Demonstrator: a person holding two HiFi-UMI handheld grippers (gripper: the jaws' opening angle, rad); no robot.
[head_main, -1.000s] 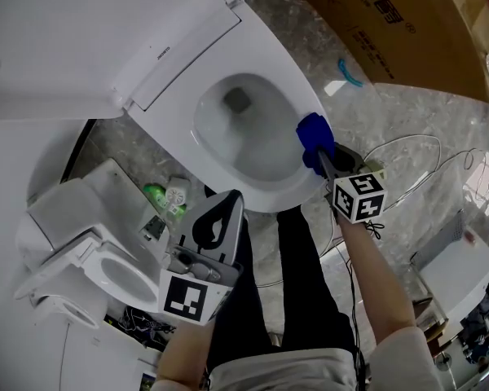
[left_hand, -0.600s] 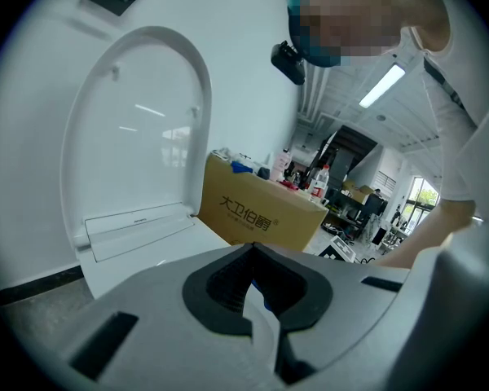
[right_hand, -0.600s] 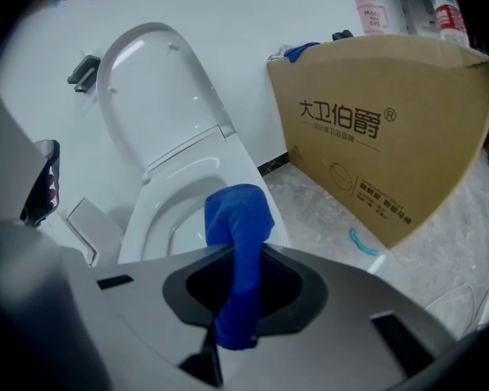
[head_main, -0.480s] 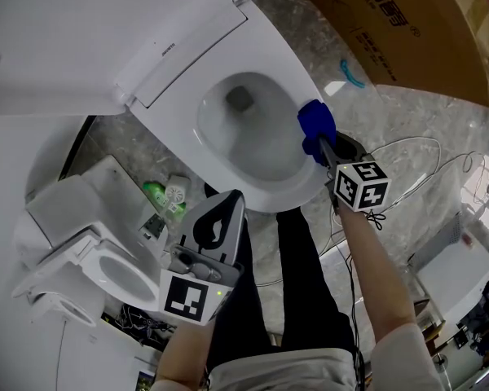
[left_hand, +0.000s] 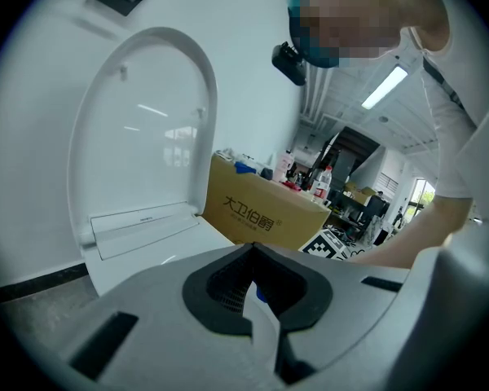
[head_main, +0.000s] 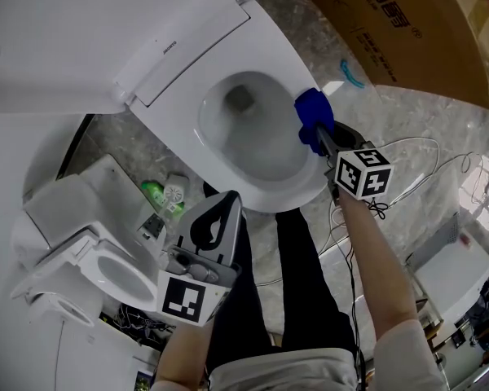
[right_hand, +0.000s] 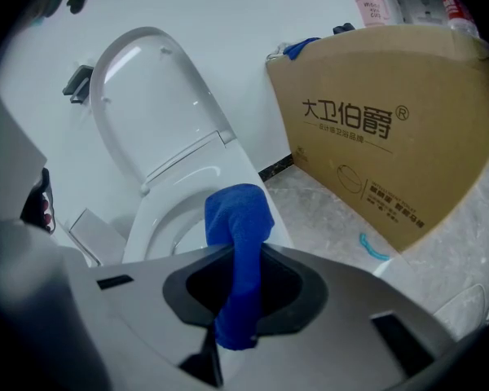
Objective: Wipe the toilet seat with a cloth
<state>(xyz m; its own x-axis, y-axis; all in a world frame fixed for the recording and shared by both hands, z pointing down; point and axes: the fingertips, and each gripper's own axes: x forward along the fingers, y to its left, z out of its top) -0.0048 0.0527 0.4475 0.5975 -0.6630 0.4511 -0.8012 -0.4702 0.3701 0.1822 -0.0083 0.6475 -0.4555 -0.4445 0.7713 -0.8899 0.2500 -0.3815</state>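
At centre right of the head view, the right gripper [head_main: 319, 137] has its fingers [right_hand: 293, 287] clenched on a blue cloth [head_main: 313, 111], which lies against the right rim of the toilet seat [head_main: 287, 63]. The lid [head_main: 106, 31] stands raised at upper left. Lower centre, just below the bowl's front edge, the left gripper [head_main: 226, 200] hangs with fingers [left_hand: 216, 287] pressed together on nothing. A cardboard box [head_main: 391, 23] fills the upper right.

Bunched blue cloth [head_main: 313, 119] against the right rim of the white toilet seat [head_main: 270, 192]
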